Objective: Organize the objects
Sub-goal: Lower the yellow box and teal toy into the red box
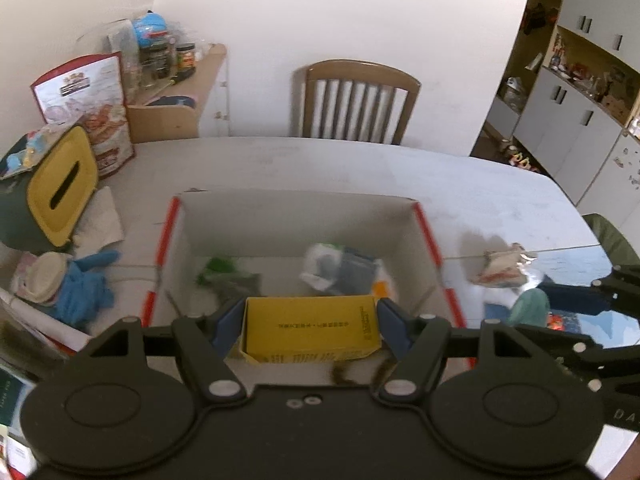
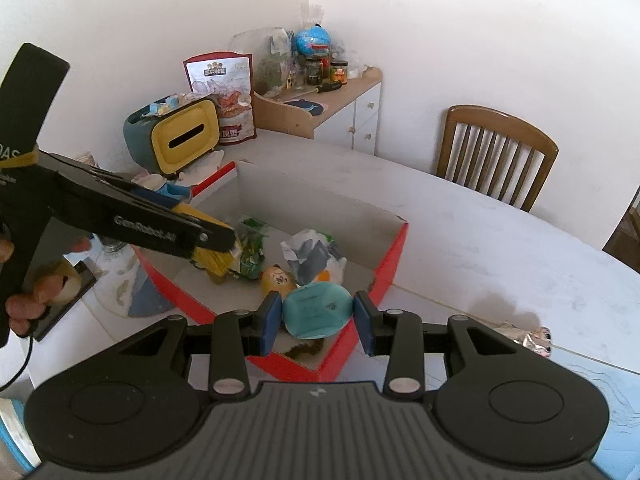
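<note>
While both grippers are held over the box, the scene is laid out as follows.

Container: an open cardboard box with red outer sides and a pale inside (image 1: 296,220) is set on a white table (image 1: 480,192).

Left gripper: the left gripper (image 1: 310,330) is seen with its blue pads pinching a yellow rectangular carton with small printed text (image 1: 312,328) by its two short ends; the carton is held above the near part of the box.

Right gripper: the right gripper (image 2: 315,318) is seen with its jaws closed on a teal rounded packet (image 2: 316,312), held over the box's near red corner.

Already in the box: a green wrapped item (image 2: 252,248), a crumpled white and grey bag (image 2: 310,256) and a small yellow round piece with a drawn face (image 2: 278,278) are lying on the box floor.

Left outside: a crinkled, shiny wrapper (image 1: 504,266) is lying on the table beside the box; a blue soft toy (image 1: 86,288) is lying on its other side.

Progress: the task is judged partly done, several things being boxed, two in hand and not yet released, and at least one wrapper left to collect.

Unclear: whether the toy belongs to the sorting cannot be told.
</note>
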The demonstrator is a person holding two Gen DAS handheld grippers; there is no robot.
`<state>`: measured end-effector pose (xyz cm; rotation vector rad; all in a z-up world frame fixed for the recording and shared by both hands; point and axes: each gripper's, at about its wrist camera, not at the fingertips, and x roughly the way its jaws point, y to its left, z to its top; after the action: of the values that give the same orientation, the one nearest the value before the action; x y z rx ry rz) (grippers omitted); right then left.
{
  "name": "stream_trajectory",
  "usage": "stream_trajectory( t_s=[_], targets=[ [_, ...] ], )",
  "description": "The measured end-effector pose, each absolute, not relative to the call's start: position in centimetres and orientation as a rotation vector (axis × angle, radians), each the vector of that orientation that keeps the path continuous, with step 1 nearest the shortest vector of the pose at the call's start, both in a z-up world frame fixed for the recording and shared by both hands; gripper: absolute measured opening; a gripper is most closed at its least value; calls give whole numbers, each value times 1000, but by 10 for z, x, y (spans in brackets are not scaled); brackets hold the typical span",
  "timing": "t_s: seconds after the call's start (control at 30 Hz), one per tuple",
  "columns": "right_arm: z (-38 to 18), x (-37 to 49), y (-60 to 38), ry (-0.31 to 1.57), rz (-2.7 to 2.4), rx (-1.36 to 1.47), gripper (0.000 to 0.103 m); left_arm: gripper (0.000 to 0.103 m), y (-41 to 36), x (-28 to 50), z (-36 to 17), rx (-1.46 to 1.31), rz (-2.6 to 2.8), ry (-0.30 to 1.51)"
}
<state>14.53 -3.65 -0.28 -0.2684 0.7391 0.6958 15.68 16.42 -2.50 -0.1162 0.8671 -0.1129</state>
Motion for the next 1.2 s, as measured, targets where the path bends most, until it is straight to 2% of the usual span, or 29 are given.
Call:
stream_trajectory(
  t_s=[0.27,0.7,1.2],
  targets=[
    [-16,159,-6,771,700,-271,38,70,193,179,-53,-94,-82,945],
    [-77,196,47,951,686,-324,38,70,198,212,-104,-10,-93,1101],
    [-116,224,70,1151,674,-325,38,70,187,222,-123,129,-152,1172]
  ],
)
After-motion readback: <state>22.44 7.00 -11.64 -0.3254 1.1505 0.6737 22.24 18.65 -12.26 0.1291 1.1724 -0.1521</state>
